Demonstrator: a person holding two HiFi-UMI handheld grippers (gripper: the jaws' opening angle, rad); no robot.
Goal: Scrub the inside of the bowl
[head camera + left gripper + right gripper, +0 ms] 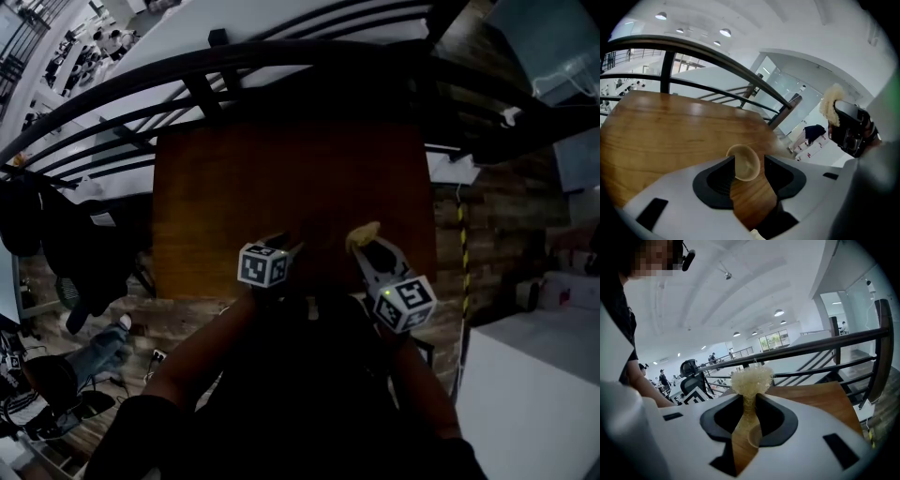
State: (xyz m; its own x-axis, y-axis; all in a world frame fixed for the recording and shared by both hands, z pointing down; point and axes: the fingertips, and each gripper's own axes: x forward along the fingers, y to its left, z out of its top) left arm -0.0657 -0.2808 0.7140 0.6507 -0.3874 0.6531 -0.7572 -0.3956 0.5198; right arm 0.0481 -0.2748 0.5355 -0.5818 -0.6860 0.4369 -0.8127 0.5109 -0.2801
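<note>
The task is at the approach, with no scrubbing yet. The left gripper's (pixel 750 158) fingers are spread around the bowl (pixel 746 165) on the desk (pixel 670 136). The right gripper (pixel 750 399) pinches a scrubber (pixel 751 379). The next move likely calls for closing on the rim to steady the bowl, then bringing the scrubber inside.

An open-plan office, shown by swivel chair (pixel 690 372), mezzanine railing (pixel 723 60) and ceiling lights (pixel 725 32).

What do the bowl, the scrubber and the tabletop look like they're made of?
The bowl: pale tan, smooth and matte; wood or plastic, can't tell.
The scrubber: straw-coloured tangle of fine fibres, probably plant fibre or plastic mesh.
The tabletop: brown wood, or a wood-look veneer, with visible grain and soft glossy reflections.
</note>
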